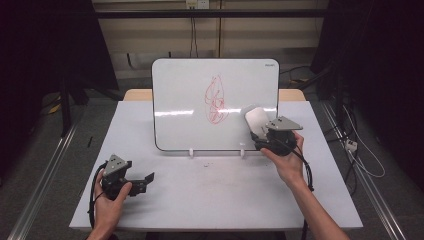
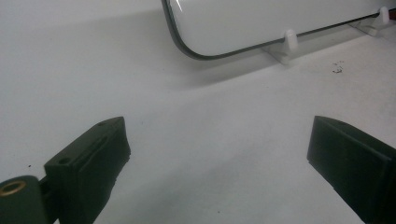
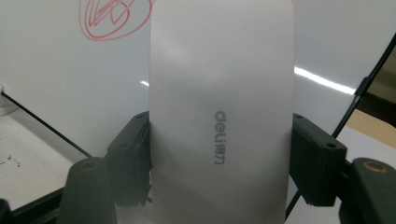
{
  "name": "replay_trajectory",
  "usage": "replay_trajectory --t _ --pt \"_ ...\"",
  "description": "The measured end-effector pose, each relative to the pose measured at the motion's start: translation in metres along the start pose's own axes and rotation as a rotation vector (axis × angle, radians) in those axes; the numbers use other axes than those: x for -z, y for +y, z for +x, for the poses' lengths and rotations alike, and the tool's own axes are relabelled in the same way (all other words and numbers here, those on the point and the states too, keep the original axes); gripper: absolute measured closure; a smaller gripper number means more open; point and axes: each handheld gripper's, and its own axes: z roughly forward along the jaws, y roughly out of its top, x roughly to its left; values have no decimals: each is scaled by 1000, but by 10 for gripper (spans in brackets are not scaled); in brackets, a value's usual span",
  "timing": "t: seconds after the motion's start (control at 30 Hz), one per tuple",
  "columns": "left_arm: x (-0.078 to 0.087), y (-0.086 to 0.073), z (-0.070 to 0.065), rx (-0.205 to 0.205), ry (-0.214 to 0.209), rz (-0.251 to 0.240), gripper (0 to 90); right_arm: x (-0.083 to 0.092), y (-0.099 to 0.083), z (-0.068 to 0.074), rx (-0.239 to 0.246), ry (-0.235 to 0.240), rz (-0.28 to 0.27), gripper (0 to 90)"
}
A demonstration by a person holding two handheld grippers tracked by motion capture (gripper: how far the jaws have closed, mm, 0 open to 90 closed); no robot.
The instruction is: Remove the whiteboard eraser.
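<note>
Lab: rail-framed test table (image 1: 210,200)

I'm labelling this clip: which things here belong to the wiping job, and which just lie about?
In the job:
eraser, clamped in the right gripper
whiteboard with red scribble

Lying about:
left gripper, jaws open, holding nothing
dark crumbs on the table

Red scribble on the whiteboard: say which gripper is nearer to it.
Right. The right gripper holds the eraser just beside the red scribble; the left gripper sits low on the table, far off.
</note>
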Motion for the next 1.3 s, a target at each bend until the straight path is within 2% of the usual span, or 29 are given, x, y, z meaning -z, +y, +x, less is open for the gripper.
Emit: replay_trajectory --t 0.4,0.87,1.3 --pt "0 1 0 -5 -3 -2 53 5 17 3 13 -7 -70 316" --pt "0 0 1 3 -7 -4 53 -5 42 15 65 -26 -125 316" --pt "0 0 1 0 -9 -3 53 -17 67 23 91 -39 -166 316"
